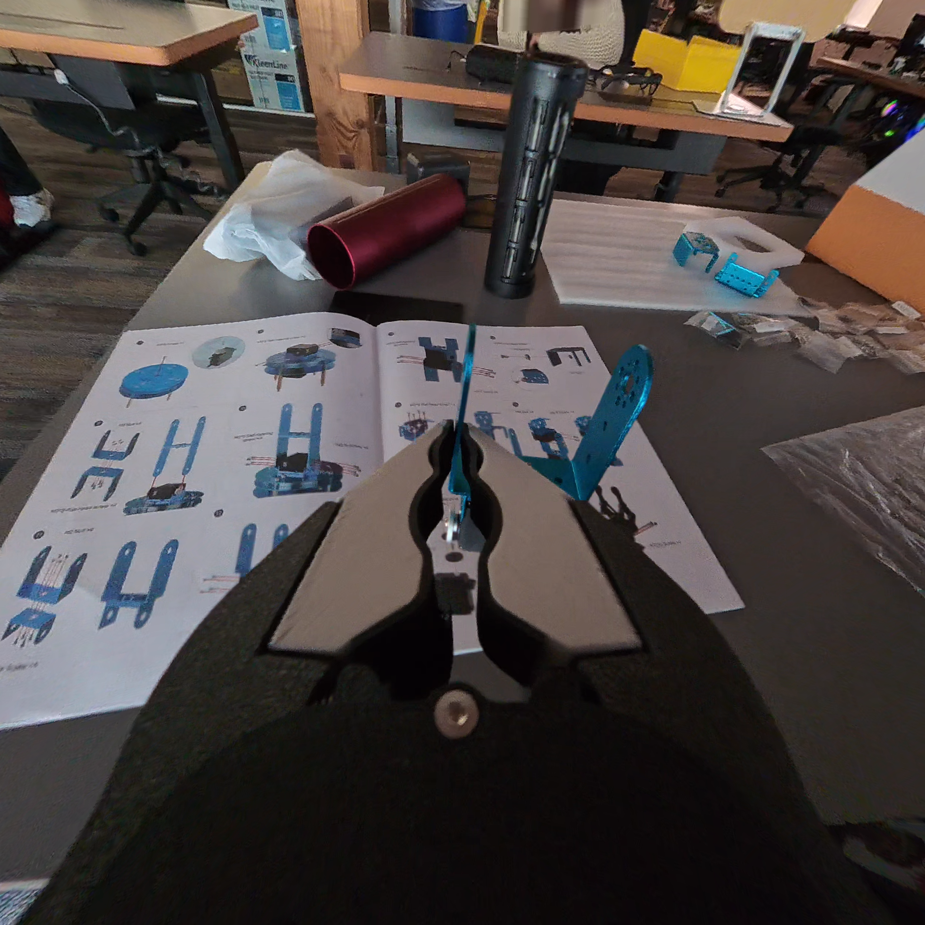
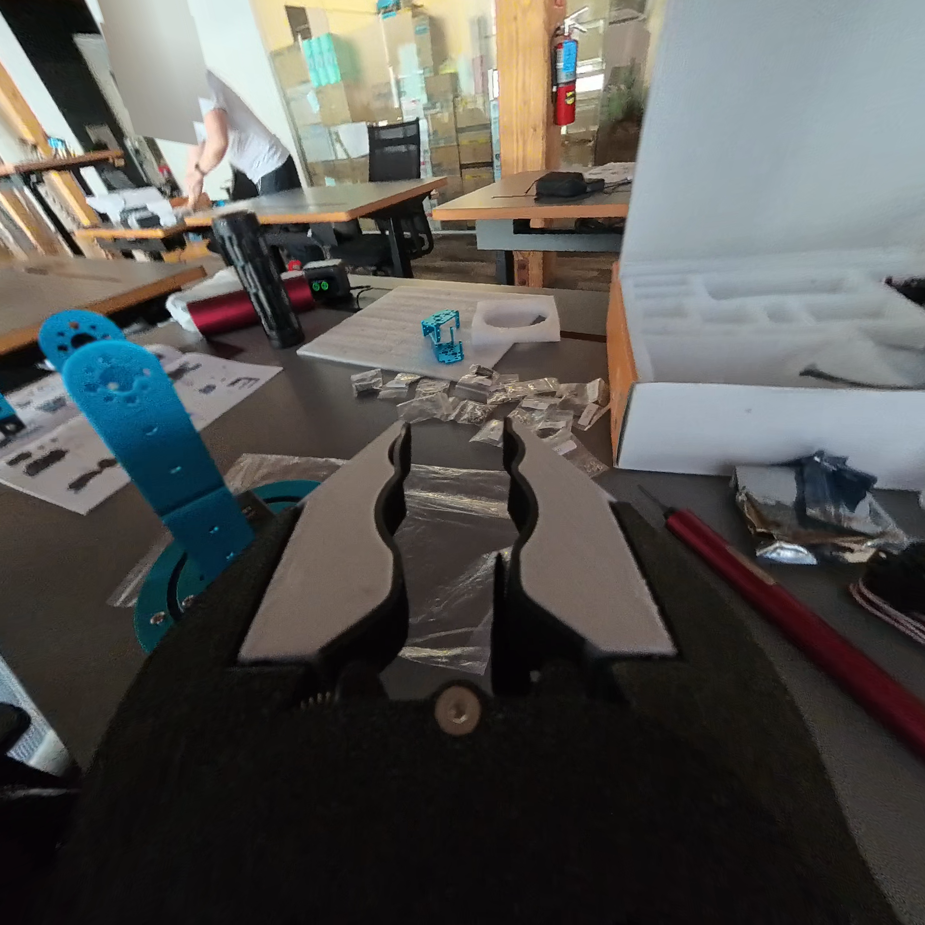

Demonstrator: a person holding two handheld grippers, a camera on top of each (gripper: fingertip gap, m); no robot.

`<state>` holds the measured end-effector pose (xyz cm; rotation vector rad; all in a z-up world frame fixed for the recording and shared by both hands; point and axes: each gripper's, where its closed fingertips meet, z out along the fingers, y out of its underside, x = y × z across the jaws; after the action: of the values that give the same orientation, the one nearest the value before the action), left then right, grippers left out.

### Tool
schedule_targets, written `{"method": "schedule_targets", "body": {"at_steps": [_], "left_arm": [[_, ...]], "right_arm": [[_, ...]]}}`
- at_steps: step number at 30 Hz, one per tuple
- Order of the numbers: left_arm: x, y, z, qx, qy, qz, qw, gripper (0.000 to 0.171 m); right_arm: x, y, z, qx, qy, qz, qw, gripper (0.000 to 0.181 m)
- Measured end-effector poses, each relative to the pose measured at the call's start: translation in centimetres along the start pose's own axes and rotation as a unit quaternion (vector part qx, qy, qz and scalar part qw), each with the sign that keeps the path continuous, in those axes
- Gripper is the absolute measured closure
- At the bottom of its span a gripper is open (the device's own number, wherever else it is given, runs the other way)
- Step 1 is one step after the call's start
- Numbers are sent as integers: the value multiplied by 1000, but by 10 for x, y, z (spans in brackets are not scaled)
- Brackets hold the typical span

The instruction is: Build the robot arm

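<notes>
My left gripper (image 1: 458, 425) is shut on one upright arm of a blue metal U-bracket (image 1: 608, 425), held above an open instruction booklet (image 1: 210, 450). The bracket's other arm stands to the right of my fingers. The same bracket (image 2: 135, 430) shows at the left of the right wrist view, above a teal round plate (image 2: 165, 595). My right gripper (image 2: 456, 430) is open and empty, over a clear plastic bag (image 2: 450, 575) on the grey table (image 2: 310, 420).
A dark red tube (image 1: 385, 230), a tall black cylinder (image 1: 530, 175) and a white foam sheet (image 1: 615, 255) with small blue brackets (image 1: 721, 260) lie at the back. Several small hardware bags (image 2: 480, 400), an open white box (image 2: 771, 370) and a red rod (image 2: 801, 620) lie right. My right fingertips sit around 60 cm from my left ones. To the teal round plate (image 2: 165, 595): right tips about 15 cm, left tips about 45 cm.
</notes>
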<state>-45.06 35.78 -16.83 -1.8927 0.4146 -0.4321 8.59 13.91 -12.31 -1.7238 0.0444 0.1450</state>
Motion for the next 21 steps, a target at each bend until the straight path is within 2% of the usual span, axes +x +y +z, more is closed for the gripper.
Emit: {"method": "schedule_targets", "body": {"at_steps": [3,8,13,21], "left_arm": [[-12,-1,12,-2,21,-21,1000,171],[-22,0,29,-9,23,-29,999,171],[-20,-1,43,-8,46,-56,997,171],[-19,-7,48,-9,38,-47,998,171]], "right_arm": [[14,-3,-4,8,11,29,999,145],[31,-5,-2,-8,53,2,999,146],[31,-7,12,-21,52,-20,998,146],[28,-9,33,-20,42,-42,998,152]]}}
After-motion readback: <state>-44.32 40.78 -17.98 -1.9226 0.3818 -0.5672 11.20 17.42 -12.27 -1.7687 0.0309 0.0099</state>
